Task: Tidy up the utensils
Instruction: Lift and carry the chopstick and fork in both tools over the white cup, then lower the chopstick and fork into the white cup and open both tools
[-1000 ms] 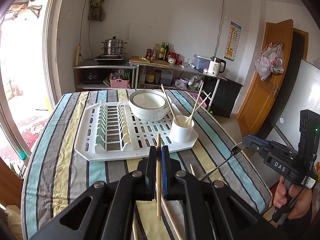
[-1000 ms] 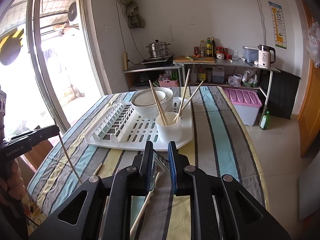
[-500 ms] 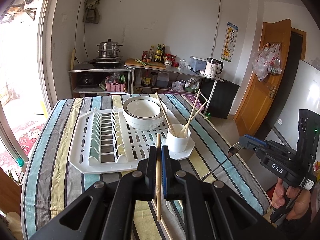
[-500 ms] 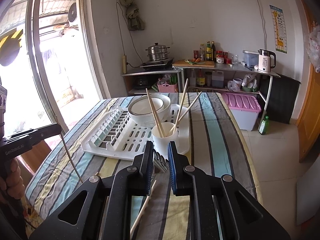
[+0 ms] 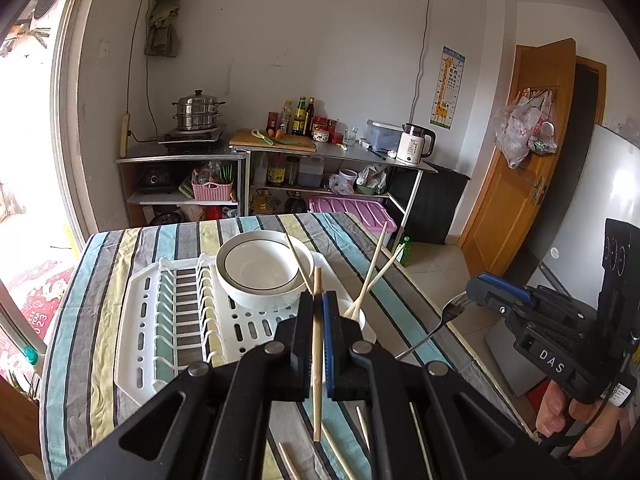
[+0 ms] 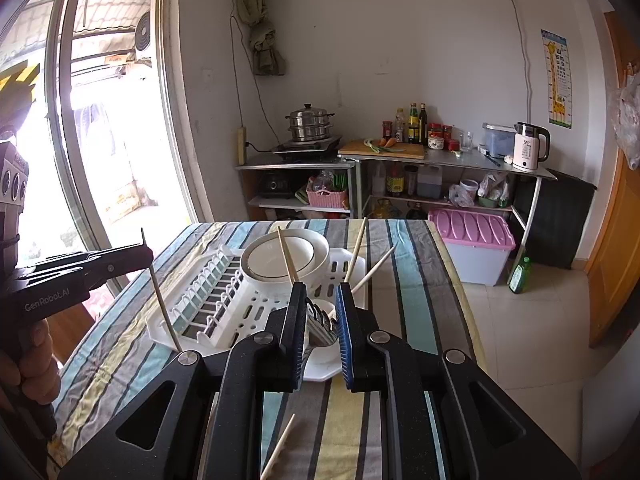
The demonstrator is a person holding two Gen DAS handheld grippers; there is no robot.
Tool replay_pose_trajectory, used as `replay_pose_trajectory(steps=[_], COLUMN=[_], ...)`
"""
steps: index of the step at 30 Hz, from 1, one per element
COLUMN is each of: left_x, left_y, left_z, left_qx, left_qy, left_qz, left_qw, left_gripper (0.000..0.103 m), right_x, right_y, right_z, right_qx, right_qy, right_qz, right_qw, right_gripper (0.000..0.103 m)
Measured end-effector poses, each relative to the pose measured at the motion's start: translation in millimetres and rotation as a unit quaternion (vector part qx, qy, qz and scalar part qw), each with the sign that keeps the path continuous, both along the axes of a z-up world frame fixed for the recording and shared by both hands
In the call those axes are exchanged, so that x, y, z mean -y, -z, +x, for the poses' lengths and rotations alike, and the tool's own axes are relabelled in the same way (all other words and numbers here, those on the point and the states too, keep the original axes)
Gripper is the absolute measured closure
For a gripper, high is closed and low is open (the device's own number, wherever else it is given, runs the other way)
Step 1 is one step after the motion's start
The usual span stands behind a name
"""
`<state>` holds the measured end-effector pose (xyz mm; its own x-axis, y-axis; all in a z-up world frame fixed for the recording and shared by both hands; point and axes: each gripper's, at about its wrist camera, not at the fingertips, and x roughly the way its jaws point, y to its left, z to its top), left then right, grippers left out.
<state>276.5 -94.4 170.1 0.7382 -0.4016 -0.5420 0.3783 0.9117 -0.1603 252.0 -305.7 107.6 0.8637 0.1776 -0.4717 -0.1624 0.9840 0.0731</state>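
Above striped table (image 5: 100, 320) | left gripper (image 5: 319, 304) pinches chopstick (image 5: 317, 360) (upright) | right gripper (image 6: 320, 312) clamps fork (image 6: 320, 326)

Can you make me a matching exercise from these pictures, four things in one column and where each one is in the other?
1. fork
2. single chopstick
3. bowl
4. white cup

A. on the drying rack
B. in the left gripper
C. holds three chopsticks
D. in the right gripper

Pairs: 1-D, 2-B, 3-A, 4-C

White walls (image 5: 320, 60), sunlit window (image 6: 112, 120), wooden door (image 5: 520, 152)
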Motion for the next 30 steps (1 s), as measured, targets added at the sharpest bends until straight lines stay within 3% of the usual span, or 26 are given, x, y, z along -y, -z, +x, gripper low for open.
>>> replay_pose_trajectory(steps=[18,30], left_x=[33,55], left_y=[-23,2], left_z=[77,110], left_qx=[0.013,0.000], left_qy=[0.008,0.014], left_qz=[-0.023,-0.017], left_qw=[0.9996,0.9998], left_gripper=[0.098,0.098], right_x=[7,12], right_y=[-9,9], right_z=[51,78], right_qx=[0.003,-0.019], right_qy=[0.006,0.011], right_qz=[0.004,0.007], right_qw=[1.000,1.000], right_gripper=[0.088,0.088])
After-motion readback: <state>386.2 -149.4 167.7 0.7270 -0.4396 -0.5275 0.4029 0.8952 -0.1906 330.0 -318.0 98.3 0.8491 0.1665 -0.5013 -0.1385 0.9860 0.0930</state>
